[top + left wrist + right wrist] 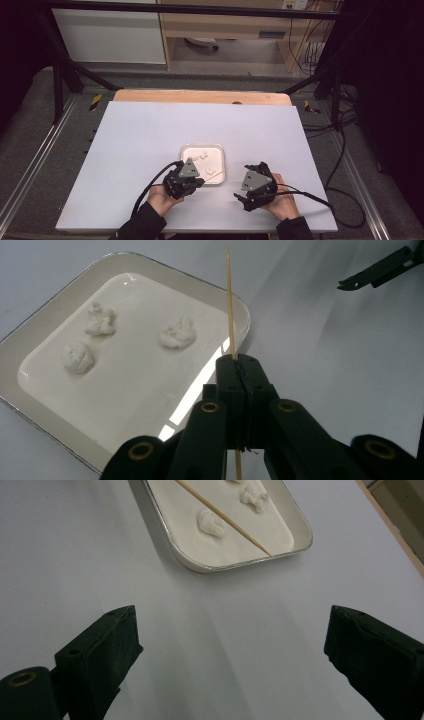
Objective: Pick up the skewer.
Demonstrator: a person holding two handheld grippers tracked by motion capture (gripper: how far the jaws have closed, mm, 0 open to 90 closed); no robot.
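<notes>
A white rectangular tray [216, 162] sits near the front middle of the white table and holds three small white lumps [177, 332]. My left gripper [239, 360] is shut on a thin wooden skewer [230, 300] that points out past the tray's corner [242, 315]. From above, the left gripper [200, 181] is at the tray's near edge, with the skewer [215, 174] slanting right over it. My right gripper [230, 630] stands open above bare table, to the right of the tray [300, 530], with nothing between its jaws. The skewer's tip [260, 547] lies over the tray there.
The white table top [150, 135] has a wooden strip [200, 96] along its far edge. Metal frame rails [30, 165] and loose cables [340, 150] run beside the table. One jaw of the right gripper [380, 270] shows at the upper right of the left gripper view.
</notes>
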